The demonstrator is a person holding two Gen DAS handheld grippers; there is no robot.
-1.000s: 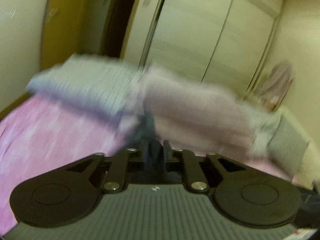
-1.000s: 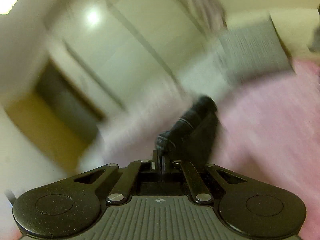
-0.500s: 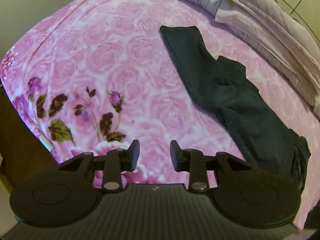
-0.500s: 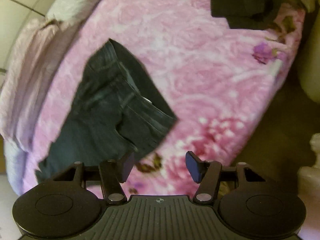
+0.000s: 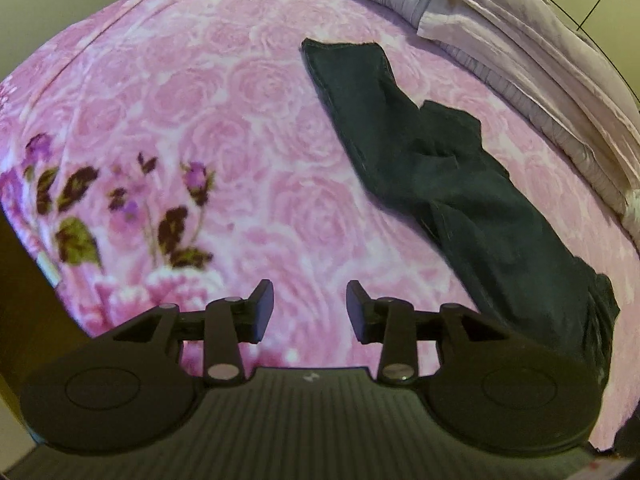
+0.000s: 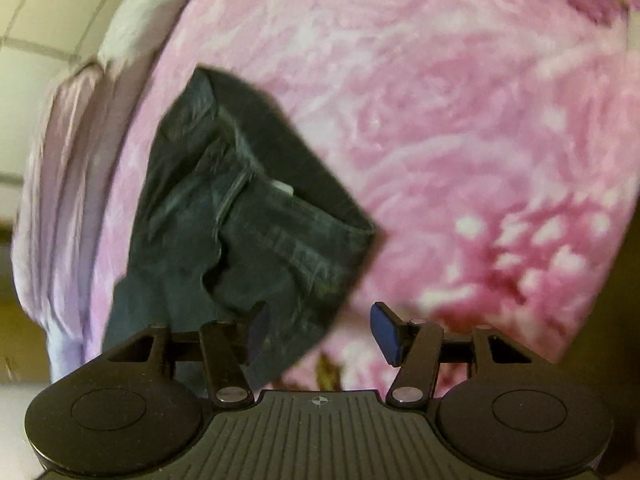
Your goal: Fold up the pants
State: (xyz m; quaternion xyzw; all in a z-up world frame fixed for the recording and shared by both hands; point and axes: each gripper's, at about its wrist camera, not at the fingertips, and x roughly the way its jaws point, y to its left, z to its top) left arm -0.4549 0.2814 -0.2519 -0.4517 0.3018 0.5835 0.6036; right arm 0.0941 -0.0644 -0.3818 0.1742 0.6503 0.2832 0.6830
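Looking steeply down along the right gripper at a pink rose-patterned blanket. Jaws standing apart, having just been opening, nothing pinched between the blue-faced pads. Dark denim pants lying crumpled on the blanket at frame left, waistband end nearest the lens, a small white label showing at the waistband's inner edge. Lower corner of the pants passing behind the left-hand finger, contact not discernible. Pale lilac bedding bunching along the blanket's left edge. Picture slightly blurred.
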